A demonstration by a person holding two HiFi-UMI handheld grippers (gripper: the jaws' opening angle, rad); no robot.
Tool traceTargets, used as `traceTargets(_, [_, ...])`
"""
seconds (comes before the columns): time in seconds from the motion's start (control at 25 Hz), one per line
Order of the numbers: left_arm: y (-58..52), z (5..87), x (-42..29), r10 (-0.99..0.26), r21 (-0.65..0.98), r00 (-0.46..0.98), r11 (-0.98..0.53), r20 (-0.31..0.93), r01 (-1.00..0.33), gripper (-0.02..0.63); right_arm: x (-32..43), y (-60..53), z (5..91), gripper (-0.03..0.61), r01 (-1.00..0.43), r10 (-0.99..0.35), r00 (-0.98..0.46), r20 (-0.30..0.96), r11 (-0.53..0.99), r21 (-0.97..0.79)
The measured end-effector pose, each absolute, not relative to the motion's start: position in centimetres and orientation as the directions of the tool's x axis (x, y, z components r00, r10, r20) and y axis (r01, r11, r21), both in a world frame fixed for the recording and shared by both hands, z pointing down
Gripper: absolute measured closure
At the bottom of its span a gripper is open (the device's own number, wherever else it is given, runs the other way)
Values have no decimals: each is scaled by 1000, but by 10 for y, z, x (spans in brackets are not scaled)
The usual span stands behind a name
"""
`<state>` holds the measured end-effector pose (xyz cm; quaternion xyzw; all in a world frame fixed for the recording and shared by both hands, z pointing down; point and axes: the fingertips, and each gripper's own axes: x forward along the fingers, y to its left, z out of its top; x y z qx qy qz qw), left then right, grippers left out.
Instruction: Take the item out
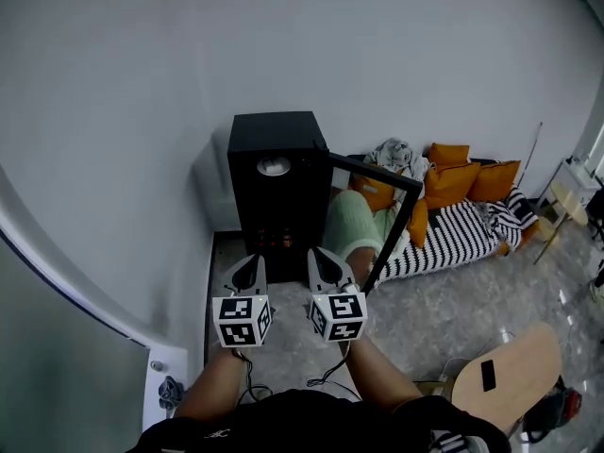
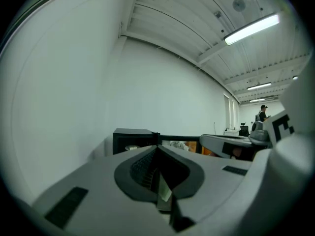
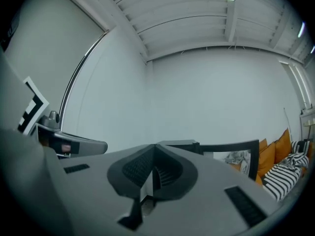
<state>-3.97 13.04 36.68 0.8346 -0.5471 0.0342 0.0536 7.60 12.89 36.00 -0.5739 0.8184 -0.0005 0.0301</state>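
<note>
A black cabinet [image 1: 274, 182] stands against the white wall, its glass door [image 1: 382, 220] swung open to the right. A pale round thing [image 1: 274, 166] shows in its upper part, and something dim and reddish [image 1: 280, 241] sits low inside; I cannot tell what either is. My left gripper [image 1: 247, 267] and right gripper [image 1: 326, 259] hover side by side just in front of the cabinet, both shut and empty. In the left gripper view the jaws [image 2: 157, 147] meet with nothing between them, the cabinet [image 2: 132, 139] beyond. The right gripper view shows its jaws [image 3: 155, 147] closed, the door frame [image 3: 231, 154] ahead.
A striped mattress [image 1: 453, 234] with orange cushions [image 1: 467, 179] and a green cushion [image 1: 354, 223] lies right of the open door. A wooden board [image 1: 514, 371] stands at the lower right. A person [image 2: 262, 113] stands far off in the room.
</note>
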Motion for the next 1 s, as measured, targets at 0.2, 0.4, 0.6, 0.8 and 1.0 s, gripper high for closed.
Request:
traceTargets(0.2, [122, 370, -54, -914, 52, 386, -383, 121, -922, 606, 65, 118, 355, 571, -938, -938, -341, -61, 343, -41])
traceTargets(0.4, [108, 375, -72, -913, 52, 388, -385, 124, -922, 606, 48, 105, 359, 571, -941, -941, -334, -50, 336, -37])
traceTargets(0.6, [90, 378, -91, -907, 73, 404, -397, 122, -915, 606, 26, 89, 359, 571, -945, -945, -324, -45, 325, -20])
traceTargets(0.8, [78, 381, -116, -901, 91, 418, -410, 116, -908, 606, 2, 78, 357, 571, -951, -950, -310, -46, 310, 2])
traceTargets(1.0, [71, 385, -137, -892, 98, 437, -428, 117, -899, 606, -19, 74, 356, 571, -957, -956, -290, -49, 290, 6])
